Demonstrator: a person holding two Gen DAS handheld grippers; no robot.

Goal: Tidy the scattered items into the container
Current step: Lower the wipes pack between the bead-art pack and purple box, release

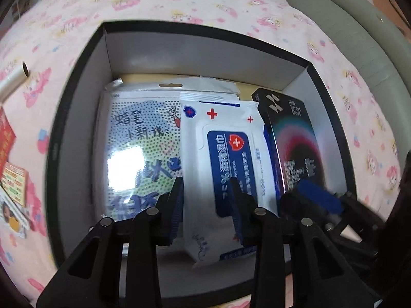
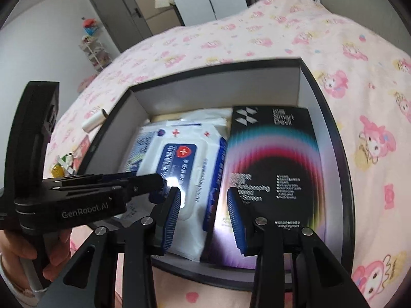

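Evidently the left gripper (image 1: 206,195) clamps the wet-wipes pack (image 1: 226,154) inside the black box (image 1: 77,82) (likely seating it flat), while the right gripper (image 2: 203,205) straddles the pack's edge beside the screen-protector box (image 2: 277,154), grip unclear.

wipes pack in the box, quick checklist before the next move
1. Wipes pack inside the box: ok.
2. Left gripper on the pack: its fingers straddle the near end; whether the pads press, cannot tell.
3. Right gripper clear of items: not ok, it straddles the edge where the pack meets the black carton.
4. Carton lying flat: not ok, it leans on the pack.
5. All items packed: not ok, a roll and cards lie outside on the blanket.
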